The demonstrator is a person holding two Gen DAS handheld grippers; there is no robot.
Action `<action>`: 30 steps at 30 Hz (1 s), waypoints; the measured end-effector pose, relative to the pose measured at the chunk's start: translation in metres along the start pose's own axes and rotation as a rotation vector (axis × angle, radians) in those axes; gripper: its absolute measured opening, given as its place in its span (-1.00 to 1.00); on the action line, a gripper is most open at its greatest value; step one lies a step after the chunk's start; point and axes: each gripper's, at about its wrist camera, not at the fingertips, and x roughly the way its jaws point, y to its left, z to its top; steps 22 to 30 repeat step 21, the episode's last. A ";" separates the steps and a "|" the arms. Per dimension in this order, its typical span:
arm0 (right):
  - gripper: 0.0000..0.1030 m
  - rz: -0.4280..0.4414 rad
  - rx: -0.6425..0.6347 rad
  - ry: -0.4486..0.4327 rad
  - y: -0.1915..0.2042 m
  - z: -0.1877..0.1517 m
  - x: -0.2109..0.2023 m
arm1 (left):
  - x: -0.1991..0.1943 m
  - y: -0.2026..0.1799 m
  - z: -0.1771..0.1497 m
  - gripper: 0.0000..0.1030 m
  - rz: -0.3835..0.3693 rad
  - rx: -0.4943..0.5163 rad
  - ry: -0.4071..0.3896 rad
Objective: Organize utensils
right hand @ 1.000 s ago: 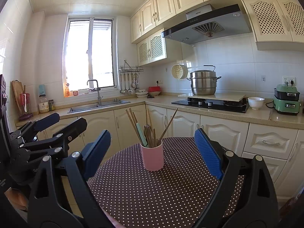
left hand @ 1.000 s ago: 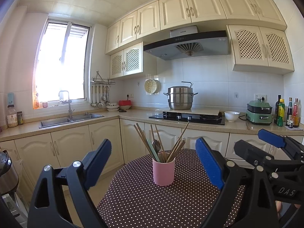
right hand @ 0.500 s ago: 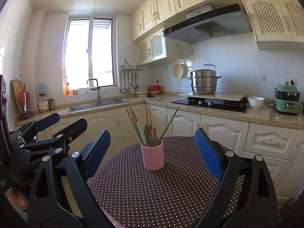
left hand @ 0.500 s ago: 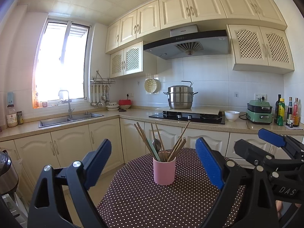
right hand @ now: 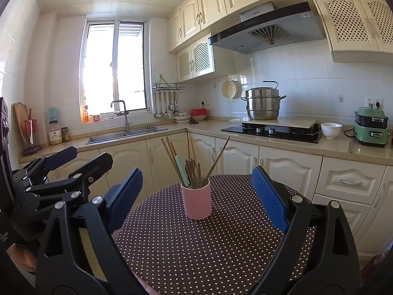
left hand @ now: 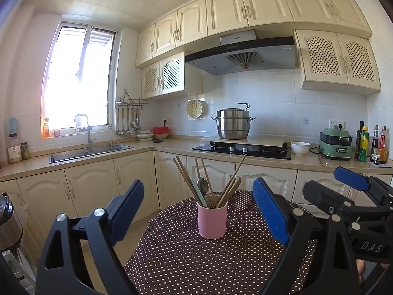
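Observation:
A pink cup [left hand: 212, 218] [right hand: 197, 202] stands upright on a round table with a brown polka-dot cloth [left hand: 196, 265] [right hand: 208, 253]. It holds several wooden chopsticks [left hand: 183, 174] [right hand: 169, 152], a mint-handled utensil [right hand: 182, 170] and a metal spoon [left hand: 203, 184]. My left gripper [left hand: 197, 185] is open, short of the cup, with nothing between its blue pads [left hand: 270, 211]. My right gripper [right hand: 197, 173] is open too, also short of the cup and empty. Each gripper shows at the edge of the other's view: the right [left hand: 329, 184], the left [right hand: 86, 156].
Behind the table runs an L-shaped counter [left hand: 172, 147] with a sink [left hand: 91, 151], a hob with a steel pot [left hand: 233, 124], a white bowl [left hand: 300, 147], a green appliance [left hand: 335, 143] and bottles [left hand: 363, 145]. A steel kettle [left hand: 7, 221] sits near left.

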 end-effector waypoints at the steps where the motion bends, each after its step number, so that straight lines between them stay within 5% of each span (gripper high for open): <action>1: 0.72 0.000 0.001 0.001 0.000 -0.001 0.000 | 0.001 0.000 0.000 0.72 -0.001 0.000 0.001; 30: 0.73 0.016 0.052 0.119 -0.021 -0.020 0.061 | 0.061 0.002 -0.022 0.72 0.078 0.003 0.110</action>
